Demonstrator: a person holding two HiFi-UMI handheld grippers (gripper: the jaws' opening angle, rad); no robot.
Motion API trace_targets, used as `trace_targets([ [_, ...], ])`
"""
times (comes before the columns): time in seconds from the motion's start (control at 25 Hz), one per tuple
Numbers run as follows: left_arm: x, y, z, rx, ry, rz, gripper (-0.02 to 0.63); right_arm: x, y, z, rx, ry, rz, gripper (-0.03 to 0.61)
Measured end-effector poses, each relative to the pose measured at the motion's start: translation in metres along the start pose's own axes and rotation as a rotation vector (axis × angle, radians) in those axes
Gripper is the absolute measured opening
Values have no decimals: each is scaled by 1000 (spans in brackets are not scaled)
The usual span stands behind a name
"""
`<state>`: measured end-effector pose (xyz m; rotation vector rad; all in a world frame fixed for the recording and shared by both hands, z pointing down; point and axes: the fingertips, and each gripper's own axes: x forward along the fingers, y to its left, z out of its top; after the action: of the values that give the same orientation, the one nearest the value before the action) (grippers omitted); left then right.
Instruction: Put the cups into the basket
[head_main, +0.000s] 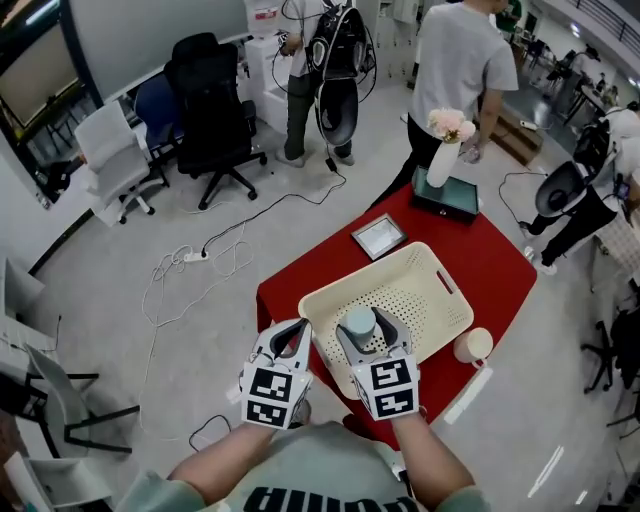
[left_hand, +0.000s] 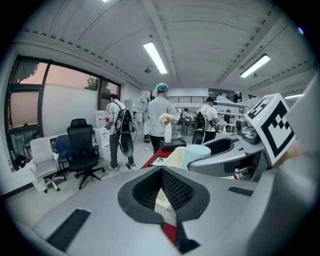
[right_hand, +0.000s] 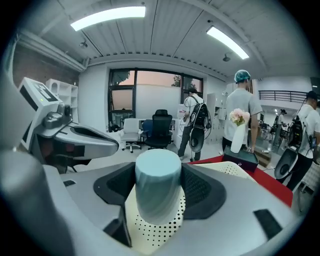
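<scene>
- Blue-grey cup (right_hand: 157, 182) stands upright between the jaws of the right gripper (right_hand: 158, 171). The jaws are spread wide and grasp it, with a mesh pad against each side.
- Directly under those jaws lies the perforated floor of the cream basket (head_main: 412, 298). The cup is over the basket's near part, but whether its base touches the floor cannot be told.
- Just to the left of the right jaws is the left gripper (head_main: 296, 330), outside the basket's near left corner. It is clenched on nothing, its tips meeting, and only basket wall and red cloth show through the loop.
- Ahead of the right jaws the basket floor runs open to the far wall with its handle slot. The rim rises on every side.
- To the right of the right jaws a cream cup (head_main: 473, 345) stands on the red tablecloth (head_main: 500, 270), just beside the basket's right corner. A white strip (head_main: 468, 393) lies nearer, at the table edge.
- Beyond the basket a framed picture (head_main: 379, 236) lies flat. Farther on is a dark box (head_main: 450, 198) with a white vase (head_main: 441, 165) of pink flowers by it.
- At the table's far end stands a person in a grey shirt (head_main: 460, 60).
- Far off to the left of the left jaws are a black office chair (head_main: 215, 110) and loose cables (head_main: 190, 265) on the floor.
</scene>
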<state>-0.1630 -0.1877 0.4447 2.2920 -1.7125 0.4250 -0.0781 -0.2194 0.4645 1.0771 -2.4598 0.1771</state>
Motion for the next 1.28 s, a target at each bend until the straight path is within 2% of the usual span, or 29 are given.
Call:
trace_targets([
  [0.8,43,35,-33,-28,101,-14,7,89,6,-48,11,123,60,298],
  [1.28,52,33,-37,-23,119,-56,6,111,11,-69,6,173,65,298],
])
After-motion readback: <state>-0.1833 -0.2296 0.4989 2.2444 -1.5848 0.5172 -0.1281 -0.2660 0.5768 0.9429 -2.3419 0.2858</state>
